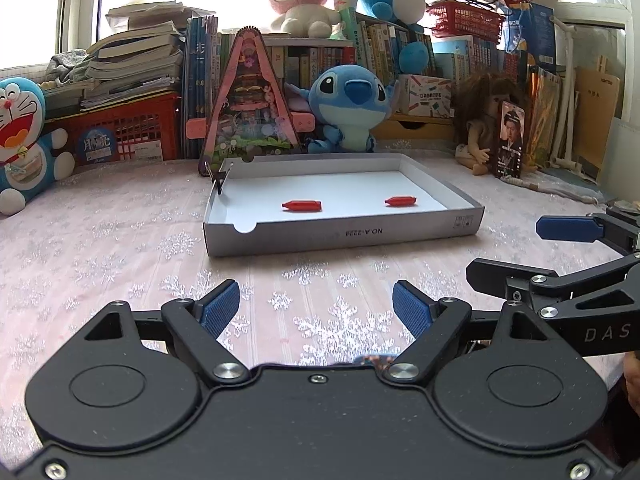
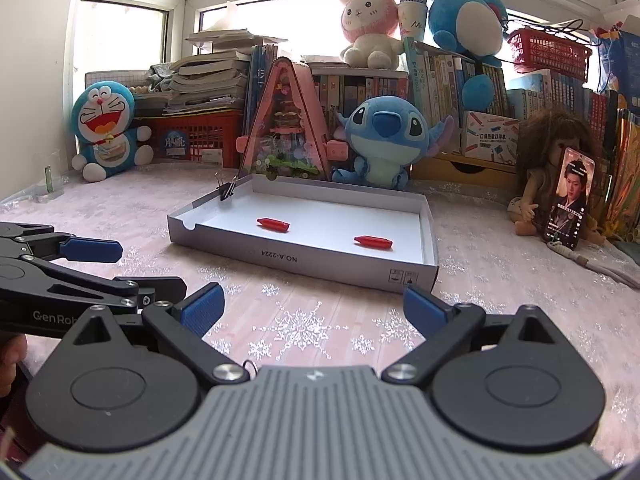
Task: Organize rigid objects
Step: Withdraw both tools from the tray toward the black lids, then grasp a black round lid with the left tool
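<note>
A shallow white cardboard tray [image 1: 344,236] [image 2: 296,260] lies on the snowflake-patterned tablecloth ahead of both grippers. Two small red capsule-shaped pieces lie in it, one toward the left [image 1: 302,205] [image 2: 273,224] and one toward the right [image 1: 401,201] [image 2: 373,242]. A black binder clip [image 1: 218,178] [image 2: 227,192] is clipped on the tray's far left wall. My left gripper [image 1: 316,296] [image 2: 140,268] hovers open over the cloth short of the tray, with nothing between its blue pads. My right gripper [image 2: 313,298] [image 1: 520,252] is beside it, also open and empty.
Behind the tray stand a pink triangular toy house [image 1: 250,96], a blue plush [image 1: 352,108], a Doraemon plush [image 2: 106,132] at the left and a doll with a phone [image 2: 568,200] leaning on it at the right. Books and red baskets line the window sill.
</note>
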Demonstrator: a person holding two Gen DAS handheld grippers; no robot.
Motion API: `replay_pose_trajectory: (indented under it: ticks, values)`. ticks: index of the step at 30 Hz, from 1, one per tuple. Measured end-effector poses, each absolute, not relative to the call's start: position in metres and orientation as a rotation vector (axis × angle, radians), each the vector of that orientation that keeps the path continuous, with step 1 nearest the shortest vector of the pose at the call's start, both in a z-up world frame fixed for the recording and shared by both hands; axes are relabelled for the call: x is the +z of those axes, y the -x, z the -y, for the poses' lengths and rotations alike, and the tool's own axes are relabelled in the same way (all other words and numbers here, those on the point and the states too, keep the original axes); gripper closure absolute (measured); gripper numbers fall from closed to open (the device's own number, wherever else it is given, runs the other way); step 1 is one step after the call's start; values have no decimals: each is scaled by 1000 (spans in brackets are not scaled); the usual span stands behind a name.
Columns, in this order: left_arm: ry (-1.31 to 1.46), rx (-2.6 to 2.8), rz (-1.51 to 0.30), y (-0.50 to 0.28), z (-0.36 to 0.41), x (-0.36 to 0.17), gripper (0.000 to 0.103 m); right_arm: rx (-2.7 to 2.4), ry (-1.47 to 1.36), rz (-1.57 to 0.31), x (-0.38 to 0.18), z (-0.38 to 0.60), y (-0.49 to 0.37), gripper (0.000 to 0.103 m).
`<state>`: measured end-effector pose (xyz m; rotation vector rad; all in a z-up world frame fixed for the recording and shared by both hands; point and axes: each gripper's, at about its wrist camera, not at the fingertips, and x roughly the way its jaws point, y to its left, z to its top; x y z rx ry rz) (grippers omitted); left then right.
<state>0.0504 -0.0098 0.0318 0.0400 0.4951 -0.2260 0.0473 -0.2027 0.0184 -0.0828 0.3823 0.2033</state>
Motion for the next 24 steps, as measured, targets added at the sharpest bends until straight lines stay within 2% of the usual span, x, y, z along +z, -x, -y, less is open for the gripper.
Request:
replay_pose_trajectory:
  ticks: [24]
  values:
    - [-53,-231,-505,-18,0,8,20,194,131,-396,-10,197,-21,3]
